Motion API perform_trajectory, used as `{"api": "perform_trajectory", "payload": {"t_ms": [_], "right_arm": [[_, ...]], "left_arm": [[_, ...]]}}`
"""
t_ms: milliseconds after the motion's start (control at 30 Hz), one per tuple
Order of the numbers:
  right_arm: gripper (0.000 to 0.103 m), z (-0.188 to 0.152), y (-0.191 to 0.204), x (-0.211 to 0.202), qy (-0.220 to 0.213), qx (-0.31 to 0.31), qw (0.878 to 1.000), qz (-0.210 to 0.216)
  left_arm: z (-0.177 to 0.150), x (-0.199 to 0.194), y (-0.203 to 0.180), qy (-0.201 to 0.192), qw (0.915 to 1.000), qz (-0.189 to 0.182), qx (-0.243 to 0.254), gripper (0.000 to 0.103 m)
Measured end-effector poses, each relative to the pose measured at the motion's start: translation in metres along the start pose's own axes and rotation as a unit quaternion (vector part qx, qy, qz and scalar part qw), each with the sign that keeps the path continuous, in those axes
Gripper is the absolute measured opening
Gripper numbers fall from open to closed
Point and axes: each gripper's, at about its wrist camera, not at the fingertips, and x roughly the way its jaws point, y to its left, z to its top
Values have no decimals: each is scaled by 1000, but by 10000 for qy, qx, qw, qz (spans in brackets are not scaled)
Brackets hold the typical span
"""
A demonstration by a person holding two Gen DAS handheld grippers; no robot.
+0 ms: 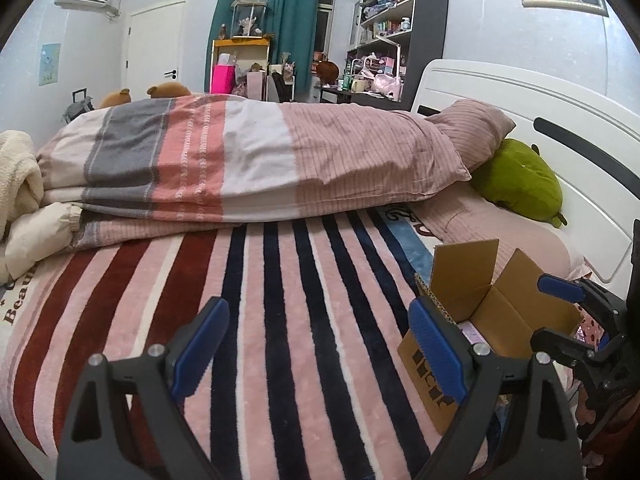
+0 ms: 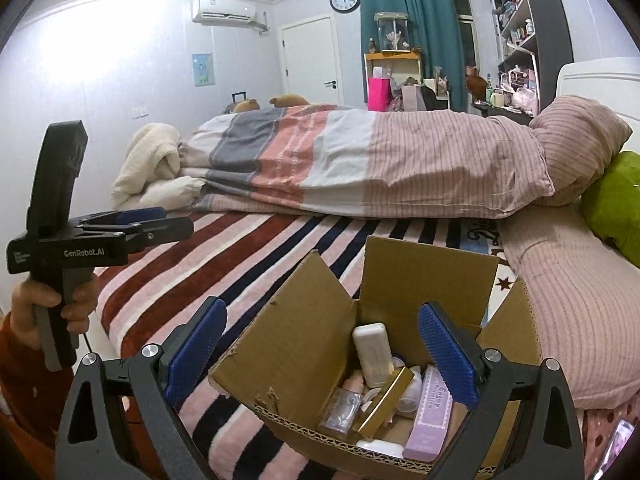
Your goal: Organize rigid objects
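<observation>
So the cardboard box point(image 2: 384, 364) is sitting on the bed, on the striped blanket point(image 1: 280, 320), flaps standing up and open, and it's holding a jumble of small rigid stuff: a white case point(image 2: 374, 354) leaning upright, a gold-edged box point(image 2: 386, 406) lying tilted, a lilac carton point(image 2: 430, 416) along the right side, and a clear little bottle point(image 2: 340, 410) near the front wall. The right gripper point(image 2: 320, 360) is hovering just above the box with its jaws spread wide, holding nothing. The left gripper point(image 1: 320, 350) is hanging over bare blanket to the left of the box, also wide open and empty. My guess is everything in there is light and stiff, so nothing's going to squash, but the white case and the bottle look smooth and could be slippery; I'd be pinching them across the narrow sides, not the ends. The lilac carton is probably thin card, so a gentle squeeze on its long flat faces. The box itself looks flimsy at the flaps, so I'd be grabbing a side wall rather than a flap if it needs shifting.
</observation>
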Motion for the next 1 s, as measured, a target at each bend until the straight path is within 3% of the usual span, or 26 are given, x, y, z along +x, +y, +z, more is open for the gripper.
{"api": "perform_trajectory", "payload": {"t_ms": [1000], "right_arm": [[96, -2, 8, -2, -26, 124, 9999, -67]], "left_arm": [[2, 2, 0, 35, 9999, 26, 101, 90]]}}
